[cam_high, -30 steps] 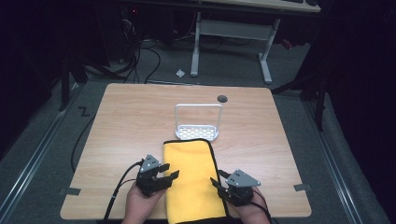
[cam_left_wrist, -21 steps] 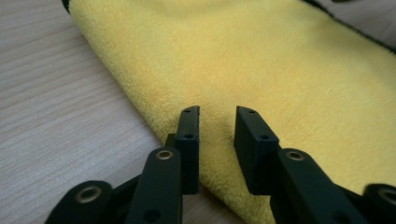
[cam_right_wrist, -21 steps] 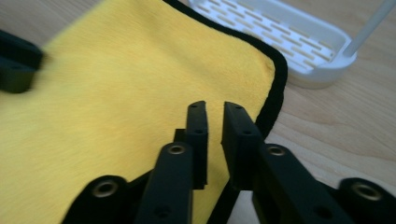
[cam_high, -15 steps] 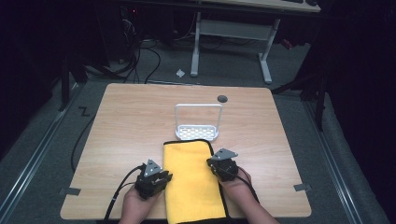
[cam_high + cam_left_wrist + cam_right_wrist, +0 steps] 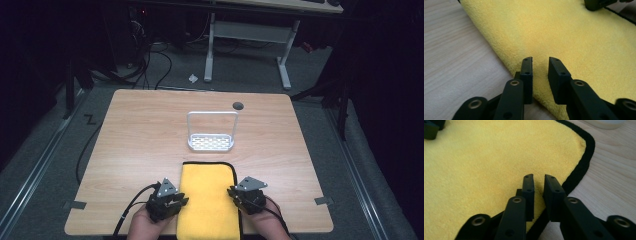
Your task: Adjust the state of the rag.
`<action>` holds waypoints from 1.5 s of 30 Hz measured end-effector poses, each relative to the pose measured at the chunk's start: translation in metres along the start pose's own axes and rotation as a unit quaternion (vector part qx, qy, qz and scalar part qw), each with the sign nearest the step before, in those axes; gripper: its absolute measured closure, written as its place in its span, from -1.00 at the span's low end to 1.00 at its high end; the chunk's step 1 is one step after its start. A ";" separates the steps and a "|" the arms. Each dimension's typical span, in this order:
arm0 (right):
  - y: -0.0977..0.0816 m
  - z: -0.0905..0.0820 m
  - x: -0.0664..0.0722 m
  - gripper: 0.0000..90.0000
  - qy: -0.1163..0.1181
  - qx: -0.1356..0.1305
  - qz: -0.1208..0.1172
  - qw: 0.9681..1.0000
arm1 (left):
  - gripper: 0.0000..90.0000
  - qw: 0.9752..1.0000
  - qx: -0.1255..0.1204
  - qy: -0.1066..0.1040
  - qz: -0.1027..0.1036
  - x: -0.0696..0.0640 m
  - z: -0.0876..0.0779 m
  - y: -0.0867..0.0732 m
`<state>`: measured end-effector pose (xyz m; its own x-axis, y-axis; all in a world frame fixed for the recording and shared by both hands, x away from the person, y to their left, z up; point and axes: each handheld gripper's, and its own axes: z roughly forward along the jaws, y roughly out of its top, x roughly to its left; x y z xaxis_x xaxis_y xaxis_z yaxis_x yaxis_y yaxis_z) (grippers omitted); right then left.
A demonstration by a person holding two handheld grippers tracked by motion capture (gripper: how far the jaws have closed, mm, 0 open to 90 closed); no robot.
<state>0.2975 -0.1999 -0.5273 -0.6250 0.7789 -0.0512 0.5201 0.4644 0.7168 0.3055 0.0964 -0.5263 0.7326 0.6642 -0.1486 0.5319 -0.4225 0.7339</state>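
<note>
A yellow towel [image 5: 207,200] with black trim lies flat at the table's near edge, between my two grippers. My left gripper [image 5: 181,201] sits at its left edge. In the left gripper view the jaws [image 5: 540,58] hover over that edge of the towel [image 5: 574,32] with a narrow gap and no cloth pinched. My right gripper [image 5: 233,192] sits at the right edge. Its jaws [image 5: 539,175] stand slightly apart above the black hem of the towel [image 5: 486,157], gripping nothing. Both pairs of jaws have just been opening.
A white wire rack [image 5: 211,142] with a tall loop handle stands just beyond the towel at mid-table. A round cable hole [image 5: 238,105] is behind it. Bare wooden table [image 5: 135,130] spreads to both sides. Desk legs and cables stand on the floor beyond.
The right gripper went forward and inward over the towel, then came back toward the near right edge. The left gripper stayed at the left edge, its jaws narrower than a second ago.
</note>
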 end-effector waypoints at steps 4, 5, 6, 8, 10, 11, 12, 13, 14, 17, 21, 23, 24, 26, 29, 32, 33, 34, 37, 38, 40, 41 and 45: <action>0.002 -0.002 -0.002 0.64 0.007 -0.020 0.003 1.000 | 0.32 0.998 -0.035 0.017 -0.058 0.023 0.004 0.012; 0.001 -0.002 -0.003 0.63 0.006 -0.020 0.003 1.000 | 0.24 0.997 -0.038 0.014 -0.071 0.028 0.007 0.015; 0.001 -0.001 -0.004 0.61 0.007 -0.020 0.002 1.000 | 0.18 0.995 -0.041 0.011 -0.090 0.036 0.013 0.019; 0.001 0.000 -0.006 0.59 0.010 -0.022 0.010 1.000 | 0.09 0.993 -0.044 0.014 -0.110 0.047 0.023 0.027; 0.001 -0.001 -0.008 0.57 0.008 -0.029 0.013 0.999 | 0.05 0.992 -0.047 0.024 -0.116 0.052 0.030 0.034; 0.001 -0.002 -0.008 0.56 0.006 -0.032 0.014 0.999 | 0.05 0.991 -0.046 0.024 -0.121 0.055 0.034 0.037; 0.001 -0.003 -0.009 0.56 0.006 -0.035 0.017 0.999 | 0.06 0.990 -0.044 0.027 -0.128 0.057 0.038 0.040; 0.001 -0.003 -0.009 0.56 0.006 -0.038 0.018 0.999 | 0.06 0.990 -0.039 0.028 -0.136 0.058 0.042 0.042; 0.001 -0.003 -0.010 0.56 0.004 -0.040 0.021 0.999 | 0.09 0.989 -0.035 0.027 -0.140 0.059 0.044 0.043; 0.001 -0.003 -0.013 0.57 0.001 -0.044 0.024 0.999 | 0.35 0.989 -0.039 0.024 -0.141 0.058 0.049 0.043; 0.004 -0.001 -0.019 0.44 0.000 -0.050 0.037 0.998 | 0.67 0.991 -0.050 0.022 -0.124 0.052 0.051 0.039; 0.010 0.005 -0.022 0.31 -0.004 -0.051 0.038 0.998 | 0.74 0.991 -0.053 0.024 -0.122 0.051 0.051 0.037; 0.015 0.009 -0.025 0.26 -0.005 -0.048 0.041 0.998 | 0.76 0.991 -0.052 0.023 -0.120 0.050 0.051 0.037; 0.024 0.017 -0.031 0.18 -0.013 -0.042 0.048 0.998 | 0.76 0.991 -0.052 0.018 -0.124 0.052 0.051 0.037; 0.035 0.031 -0.040 -0.01 -0.023 -0.026 0.061 0.998 | 0.76 0.990 -0.054 0.014 -0.128 0.052 0.051 0.036; 0.038 0.044 -0.046 -0.13 -0.015 0.005 0.087 0.996 | 0.74 0.989 -0.054 0.005 -0.134 0.055 0.051 0.036; 0.036 0.046 -0.046 -0.14 -0.015 0.003 0.088 0.996 | 0.74 0.989 -0.054 0.004 -0.136 0.055 0.051 0.035; 0.035 0.046 -0.046 -0.12 -0.014 0.000 0.086 0.996 | 0.73 0.989 -0.054 0.004 -0.135 0.055 0.051 0.035; 0.033 0.043 -0.041 0.09 -0.006 -0.002 0.080 0.997 | 0.73 0.990 -0.054 0.008 -0.131 0.053 0.050 0.035; 0.032 0.042 -0.039 0.21 -0.005 -0.003 0.079 0.997 | 0.73 0.990 -0.054 0.008 -0.129 0.053 0.050 0.035; 0.030 0.041 -0.038 0.40 0.007 -0.008 0.089 0.996 | 0.73 0.990 -0.053 0.007 -0.129 0.053 0.050 0.035; 0.030 0.041 -0.038 0.47 0.013 -0.013 0.092 0.996 | 0.73 0.990 -0.053 0.007 -0.129 0.052 0.050 0.035; 0.028 0.040 -0.035 0.74 0.024 -0.014 0.095 0.995 | 0.73 0.990 -0.054 0.007 -0.127 0.051 0.049 0.034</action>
<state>0.3576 -0.1974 -0.5335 -0.5440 0.8305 0.1199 0.6158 0.2981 0.7293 0.3823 0.0859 -0.5416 0.5737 0.7501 -0.3289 0.6501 -0.1726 0.7400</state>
